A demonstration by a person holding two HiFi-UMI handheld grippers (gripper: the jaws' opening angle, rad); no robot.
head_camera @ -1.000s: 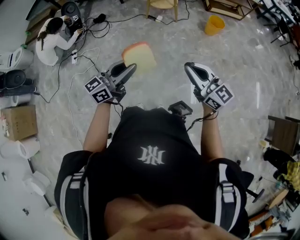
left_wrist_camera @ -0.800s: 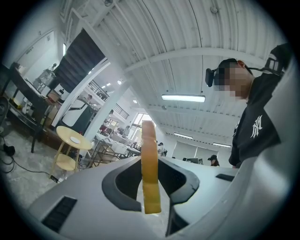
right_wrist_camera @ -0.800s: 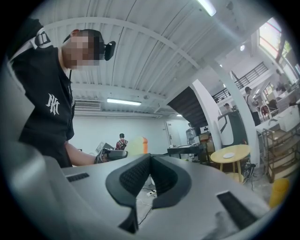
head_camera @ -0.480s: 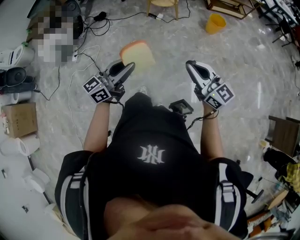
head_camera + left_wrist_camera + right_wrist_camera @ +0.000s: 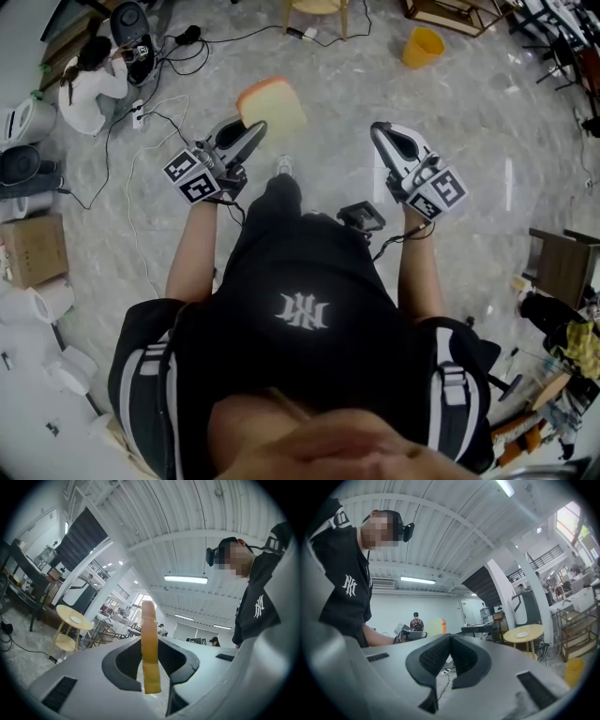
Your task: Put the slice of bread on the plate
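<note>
We're a step further on: left claw (image 5: 253, 131) still clamped on the bread slice (image 5: 272, 105), right claw (image 5: 380, 136) pinched together and empty, plate (image 5: 75, 619) well ahead of both.

Slice of bread (image 5: 272, 105) out front
It stands between the jaws of the left gripper (image 5: 253, 131), jutting ahead; the right gripper (image 5: 380, 133) is well apart, a bucket (image 5: 422, 47) beyond it.

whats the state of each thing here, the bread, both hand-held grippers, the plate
slice of bread: in the air, clamped on edge
left hand-held gripper: shut on the slice of bread
right hand-held gripper: jaws together, empty
plate: on the round yellow table, looks bare, no bread on it
</note>
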